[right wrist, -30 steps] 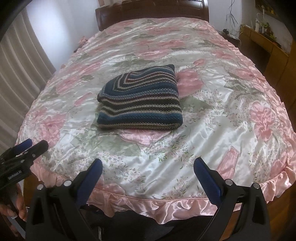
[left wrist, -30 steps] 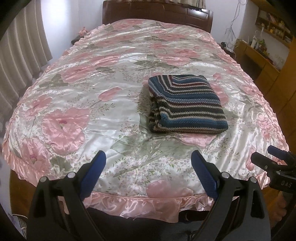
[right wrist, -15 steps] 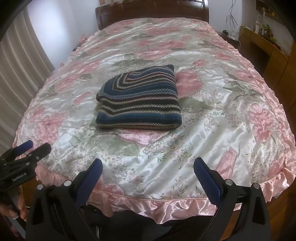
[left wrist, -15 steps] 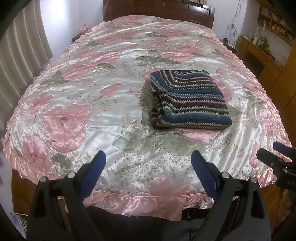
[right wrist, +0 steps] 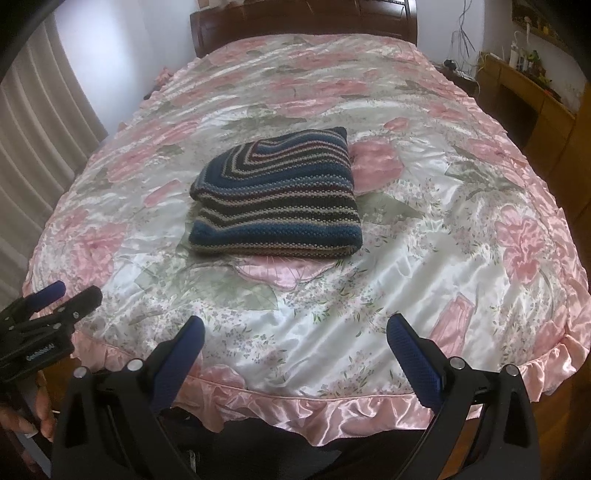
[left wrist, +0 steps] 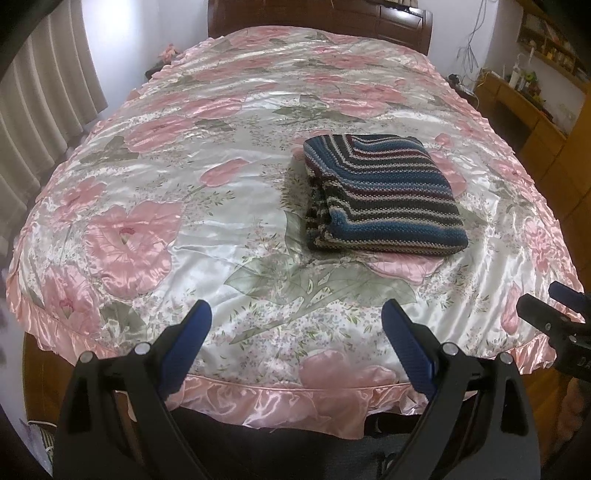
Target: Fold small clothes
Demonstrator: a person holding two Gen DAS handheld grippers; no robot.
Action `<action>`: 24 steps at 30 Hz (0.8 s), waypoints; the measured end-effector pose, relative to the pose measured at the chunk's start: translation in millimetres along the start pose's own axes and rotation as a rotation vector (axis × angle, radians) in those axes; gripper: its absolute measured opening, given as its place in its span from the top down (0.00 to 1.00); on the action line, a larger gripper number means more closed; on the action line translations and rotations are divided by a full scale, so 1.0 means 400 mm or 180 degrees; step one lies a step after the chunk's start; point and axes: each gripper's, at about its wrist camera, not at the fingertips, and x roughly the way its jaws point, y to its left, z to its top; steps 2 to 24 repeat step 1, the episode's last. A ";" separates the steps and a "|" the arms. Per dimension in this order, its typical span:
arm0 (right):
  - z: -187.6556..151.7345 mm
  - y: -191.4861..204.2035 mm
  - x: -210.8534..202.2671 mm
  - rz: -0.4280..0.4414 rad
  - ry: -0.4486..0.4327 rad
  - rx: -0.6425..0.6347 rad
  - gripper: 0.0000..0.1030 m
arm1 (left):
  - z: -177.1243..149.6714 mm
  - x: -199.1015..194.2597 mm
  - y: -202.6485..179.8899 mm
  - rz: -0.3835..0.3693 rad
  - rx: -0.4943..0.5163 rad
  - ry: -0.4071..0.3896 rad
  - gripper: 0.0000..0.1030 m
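Observation:
A striped knit garment (left wrist: 380,195) in blue, black and beige lies folded into a neat rectangle on the floral satin bedspread (left wrist: 207,221). In the right wrist view the same folded garment (right wrist: 277,195) sits near the bed's middle. My left gripper (left wrist: 295,317) is open over the bed's foot edge, well short of the garment, with nothing between its blue pads. My right gripper (right wrist: 295,328) is likewise open and empty above the ruffled hem. Each gripper shows at the edge of the other's view: the right one (left wrist: 554,310), the left one (right wrist: 55,299).
A dark wooden headboard (left wrist: 317,18) closes the far end of the bed. Beige curtains (left wrist: 40,110) hang on the left. A wooden desk with bottles and clutter (left wrist: 524,96) stands at the right. A hand (right wrist: 40,417) holds the left gripper.
Both grippers have stayed open and empty. The views have shifted slightly, so more of the bed's far end and headboard shows; the folded garment has not moved on the bed.

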 end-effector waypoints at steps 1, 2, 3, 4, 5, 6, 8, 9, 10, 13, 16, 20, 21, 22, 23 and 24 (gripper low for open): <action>0.001 -0.003 0.001 0.0004 0.0004 0.0001 0.04 | -0.001 0.001 0.000 0.0001 0.0004 -0.0004 0.10; 0.001 -0.003 0.001 0.0004 0.0004 0.0001 0.04 | -0.001 0.001 0.000 0.0001 0.0004 -0.0004 0.10; 0.001 -0.003 0.001 0.0004 0.0004 0.0001 0.04 | -0.001 0.001 0.000 0.0001 0.0004 -0.0004 0.10; 0.001 -0.003 0.001 0.0004 0.0004 0.0001 0.04 | -0.001 0.001 0.000 0.0001 0.0004 -0.0004 0.10; 0.001 -0.003 0.001 0.0004 0.0004 0.0001 0.04 | -0.001 0.001 0.000 0.0001 0.0004 -0.0004 0.10; 0.001 -0.003 0.001 0.0004 0.0004 0.0001 0.04 | -0.001 0.001 0.000 0.0001 0.0004 -0.0004 0.10; 0.001 -0.003 0.001 0.0004 0.0004 0.0001 0.04 | -0.001 0.001 0.000 0.0001 0.0004 -0.0004 0.10; 0.001 -0.003 0.001 0.0004 0.0004 0.0001 0.04 | -0.001 0.001 0.000 0.0001 0.0004 -0.0004 0.10; 0.001 -0.003 0.001 0.0004 0.0004 0.0001 0.04 | -0.001 0.001 0.000 0.0001 0.0004 -0.0004 0.10; 0.001 -0.003 0.001 0.0004 0.0004 0.0001 0.04 | -0.001 0.001 0.000 0.0001 0.0004 -0.0004 0.10; 0.001 -0.003 0.001 0.0004 0.0004 0.0001 0.04 | -0.001 0.001 0.000 0.0001 0.0004 -0.0004 0.10; 0.001 -0.003 0.001 0.0004 0.0004 0.0001 0.04 | -0.001 0.001 0.000 0.0001 0.0004 -0.0004 0.10; 0.001 -0.003 0.001 0.0004 0.0004 0.0001 0.04 | -0.001 0.001 0.000 0.0001 0.0004 -0.0004 0.10; 0.001 -0.003 0.001 0.0004 0.0004 0.0001 0.04 | -0.001 0.001 0.000 0.0001 0.0004 -0.0004 0.10; 0.001 -0.003 0.001 0.0004 0.0004 0.0001 0.04 | -0.001 0.001 0.000 0.0001 0.0004 -0.0004 0.10; 0.001 -0.003 0.001 0.0004 0.0004 0.0001 0.04 | -0.001 0.001 0.000 0.0001 0.0004 -0.0004 0.10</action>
